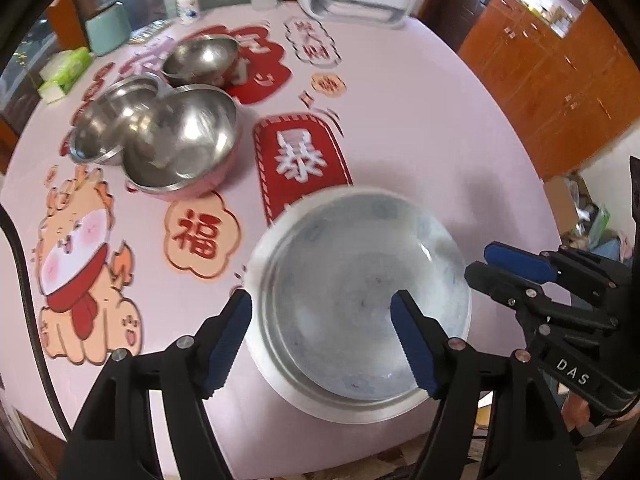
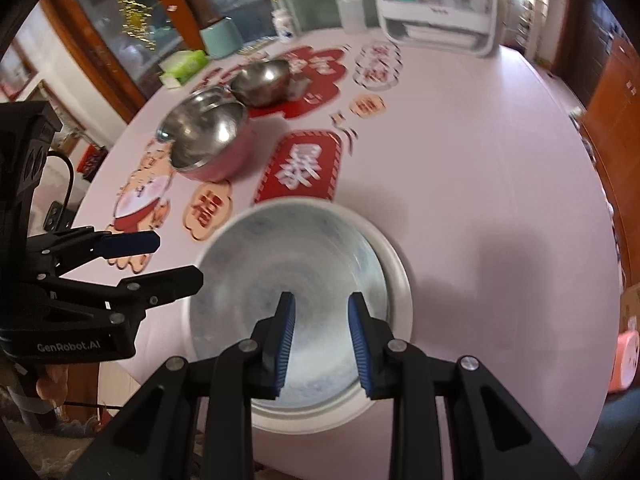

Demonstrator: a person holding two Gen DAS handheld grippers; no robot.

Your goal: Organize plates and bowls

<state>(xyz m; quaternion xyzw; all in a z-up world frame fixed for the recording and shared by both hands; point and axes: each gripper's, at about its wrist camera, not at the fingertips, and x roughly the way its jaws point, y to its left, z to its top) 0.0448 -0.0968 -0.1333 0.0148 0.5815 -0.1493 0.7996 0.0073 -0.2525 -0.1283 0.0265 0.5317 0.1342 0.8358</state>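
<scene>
A pale ceramic bowl (image 1: pixel 360 300) sits near the front edge of the round counter (image 1: pixel 440 140), which is covered in a pink cloth printed with red festive motifs. The left hand-held gripper (image 1: pixel 322 312) is spread wide and straddles the bowl's left rim: 1 finger lies outside the wall, the other over the interior, apparently to pinch the rim. The pads do not appear to have closed on it yet, though blur makes contact hard to judge. The right hand-held gripper (image 2: pixel 322 312) hovers over the bowl's (image 2: pixel 300 312) interior with a narrower gap between its fingers, holding nothing; in the left wrist view it appears at the bowl's right (image 1: pixel 508 266).

Further back, 3 steel bowls are grouped at the counter's left: a pink-sided bowl (image 1: pixel 182 144), a second bowl (image 1: pixel 112 124) touching its far-left side, and a third bowl (image 1: pixel 200 58) set just behind. The grouping suggests a gathering place for like vessels. Count: 1 ceramic bowl, 3 steel bowls, 0 plates visible.
</scene>
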